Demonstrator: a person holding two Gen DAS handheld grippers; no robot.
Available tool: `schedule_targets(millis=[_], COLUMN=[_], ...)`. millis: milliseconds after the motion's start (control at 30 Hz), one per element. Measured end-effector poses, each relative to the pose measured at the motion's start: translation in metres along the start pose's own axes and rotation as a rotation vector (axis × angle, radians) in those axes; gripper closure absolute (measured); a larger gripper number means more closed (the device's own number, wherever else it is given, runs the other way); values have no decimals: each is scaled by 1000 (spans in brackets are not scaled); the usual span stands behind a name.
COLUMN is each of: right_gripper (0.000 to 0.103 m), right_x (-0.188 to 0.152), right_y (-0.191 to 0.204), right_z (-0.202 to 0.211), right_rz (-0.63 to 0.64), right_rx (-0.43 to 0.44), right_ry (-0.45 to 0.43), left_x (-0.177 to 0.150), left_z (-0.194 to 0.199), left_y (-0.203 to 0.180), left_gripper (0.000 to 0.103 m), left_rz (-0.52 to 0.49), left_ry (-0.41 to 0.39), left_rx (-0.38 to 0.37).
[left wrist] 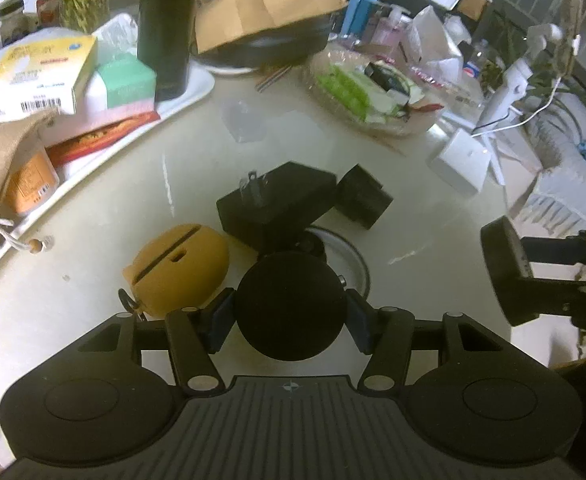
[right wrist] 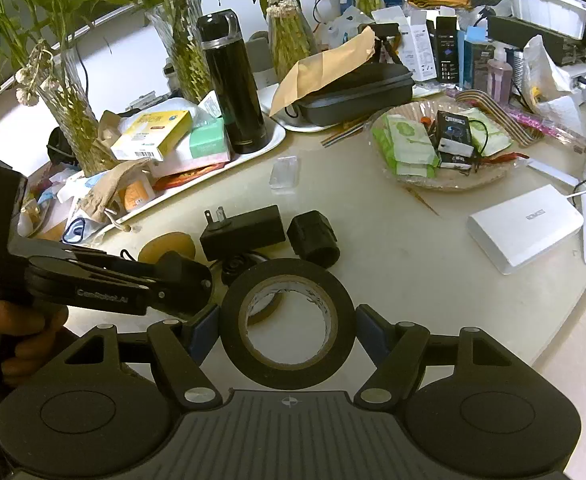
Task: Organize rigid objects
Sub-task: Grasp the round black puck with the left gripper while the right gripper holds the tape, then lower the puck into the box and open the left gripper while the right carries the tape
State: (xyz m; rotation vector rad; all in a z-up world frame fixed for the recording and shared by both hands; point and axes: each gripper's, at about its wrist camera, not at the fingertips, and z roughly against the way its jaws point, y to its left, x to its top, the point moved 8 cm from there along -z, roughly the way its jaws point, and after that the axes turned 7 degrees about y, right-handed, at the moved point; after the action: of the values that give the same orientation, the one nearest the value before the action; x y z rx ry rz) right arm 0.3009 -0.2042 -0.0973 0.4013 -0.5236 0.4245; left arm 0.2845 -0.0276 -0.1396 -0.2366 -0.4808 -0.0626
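Lower centre of the left wrist view: the left hand-held gripper has its blue pads against the sides of a round black object, apparently clamped on it. Lower centre of the right wrist view: the right hand-held gripper is clamped on a roll of black tape, pads on the outer rim, held above the worktop.

Beyond, mid-frame, lie a yellow slotted case, a black plug adapter with prongs up, and a small black block, all close together. Farther off, upper left, a white tray carries boxes and a black flask; upper right sits a glass dish of packets.

To do the step well, each grip probably should stay centred on the round rim, and the objects should be set down in bare space without nudging the adapter.

The right view alone shows the tape's open core, the left tool's side at left, and the vases; only the left view shows the round object face-on.
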Motion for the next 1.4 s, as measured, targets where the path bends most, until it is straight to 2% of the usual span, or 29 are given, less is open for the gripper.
schedule_targets(millis=[733,1167,1400], right_gripper=[28,28,28], right_x=[-17,-36,-46], right_y=[27,52,59], right_z=[36,49,54], right_rz=[14,50,52], right_rx=[11,32,25], right_ry=[-8,6,17], left_x=[-13,-44,-68], left_z=[77,114,120], left_y=[-24,-32,-32], left_gripper=[47,47,47], left_rz=[-101,-139,-159], left_ry=[-81,-78,-44], left_rx=[43,9,-5])
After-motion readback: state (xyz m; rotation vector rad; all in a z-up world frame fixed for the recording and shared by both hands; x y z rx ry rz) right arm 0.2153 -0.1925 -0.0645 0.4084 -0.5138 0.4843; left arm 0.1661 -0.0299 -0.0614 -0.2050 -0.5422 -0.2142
